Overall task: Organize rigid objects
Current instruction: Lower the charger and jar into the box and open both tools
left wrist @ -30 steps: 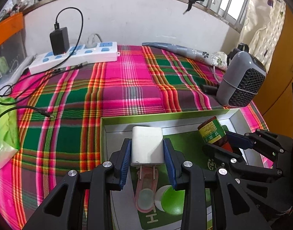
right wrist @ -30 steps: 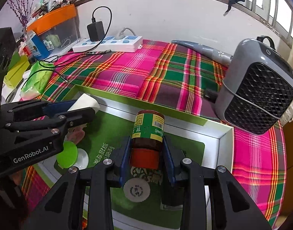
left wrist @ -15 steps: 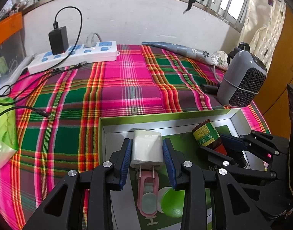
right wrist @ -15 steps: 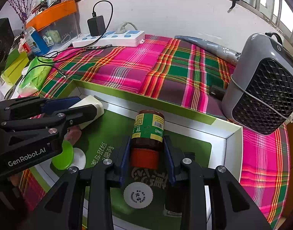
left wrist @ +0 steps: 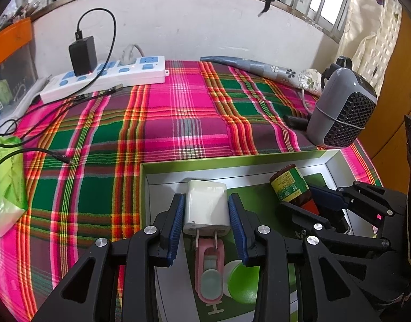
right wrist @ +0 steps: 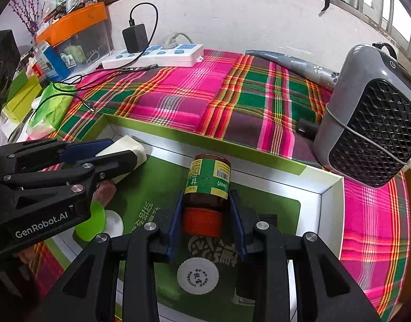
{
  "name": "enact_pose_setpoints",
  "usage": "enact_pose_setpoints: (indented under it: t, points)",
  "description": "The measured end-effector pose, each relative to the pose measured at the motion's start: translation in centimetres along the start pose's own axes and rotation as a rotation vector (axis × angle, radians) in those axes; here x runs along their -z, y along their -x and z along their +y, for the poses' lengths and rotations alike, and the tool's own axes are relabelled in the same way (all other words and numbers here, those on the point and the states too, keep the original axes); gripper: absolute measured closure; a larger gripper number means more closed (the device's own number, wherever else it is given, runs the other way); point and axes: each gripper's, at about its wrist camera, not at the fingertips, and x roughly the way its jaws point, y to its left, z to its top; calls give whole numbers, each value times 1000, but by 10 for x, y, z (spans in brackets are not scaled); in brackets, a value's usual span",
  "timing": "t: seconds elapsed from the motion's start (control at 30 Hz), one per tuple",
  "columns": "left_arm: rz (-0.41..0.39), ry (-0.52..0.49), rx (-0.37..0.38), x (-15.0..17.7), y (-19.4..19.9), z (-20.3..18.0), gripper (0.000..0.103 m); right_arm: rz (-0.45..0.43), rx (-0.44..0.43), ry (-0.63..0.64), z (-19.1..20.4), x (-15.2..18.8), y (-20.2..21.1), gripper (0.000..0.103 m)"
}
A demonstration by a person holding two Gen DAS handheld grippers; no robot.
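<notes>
Plaid tablecloth open behind box rim, left gripper jaws holding charger, right gripper jaws holding bottle.

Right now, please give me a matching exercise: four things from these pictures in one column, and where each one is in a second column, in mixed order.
Things:
1. white charger
2. brown bottle
3. grey heater
4. black adapter

Places:
A. plugged into the power strip
B. between the right gripper's fingers
C. on the plaid cloth, outside the box
D. between the left gripper's fingers

Pairs: 1-D, 2-B, 3-C, 4-A
</notes>
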Motion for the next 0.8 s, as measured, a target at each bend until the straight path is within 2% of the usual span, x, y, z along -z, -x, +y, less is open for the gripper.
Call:
enact_pose_setpoints:
  t: [0.2, 0.37, 0.8]
  points:
    - [-5, 1, -5, 3, 4, 0, 67, -1, -3, -10, -1, 2, 0, 60]
    - [-17, 2, -4, 5, 11, -2, 63, -11, -6, -15, -1, 4, 5, 59]
    - [-41, -3, -11, 17, 36, -6, 63, -36, -5, -26, 3, 13, 23, 58]
